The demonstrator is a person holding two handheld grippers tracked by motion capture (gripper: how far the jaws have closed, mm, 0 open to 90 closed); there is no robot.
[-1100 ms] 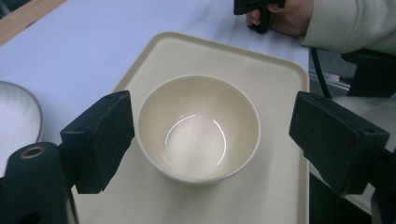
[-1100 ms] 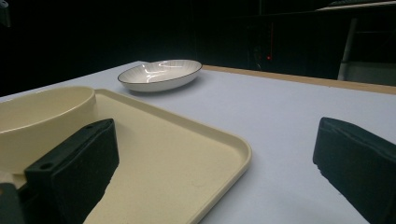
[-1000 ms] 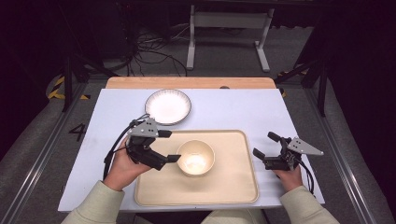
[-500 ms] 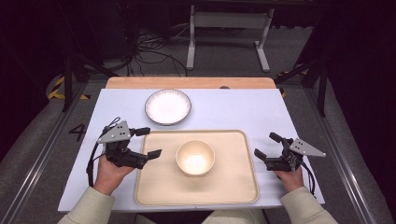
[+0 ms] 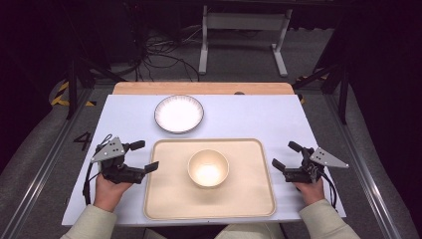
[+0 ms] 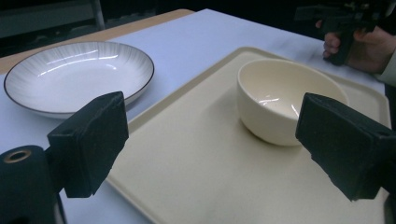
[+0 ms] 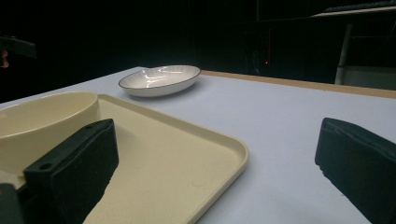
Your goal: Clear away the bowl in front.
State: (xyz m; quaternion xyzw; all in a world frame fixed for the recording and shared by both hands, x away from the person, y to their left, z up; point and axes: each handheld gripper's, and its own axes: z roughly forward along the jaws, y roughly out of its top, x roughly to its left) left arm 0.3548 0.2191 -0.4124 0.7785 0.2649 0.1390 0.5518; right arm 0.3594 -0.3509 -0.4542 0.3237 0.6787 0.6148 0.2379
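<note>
I see the cream bowl [image 5: 208, 168] upright at the middle of the beige tray [image 5: 169, 199], bare tray floor all round it, with the dark-rimmed white plate [image 5: 178, 113] beyond the tray's far edge on the white table [image 5: 259, 117]. My left gripper [image 5: 143, 155] hangs at the tray's left rim and my right gripper [image 5: 286, 155] just off its right rim, both spread wide and empty. A "4" [image 5: 82, 141] is marked on the floor left of the table.

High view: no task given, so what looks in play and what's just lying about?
Likely in play:
bowl, on the tray
left gripper, jaws open
right gripper, jaws open

Lying about:
plate, beyond the tray
cables on the floor
</note>
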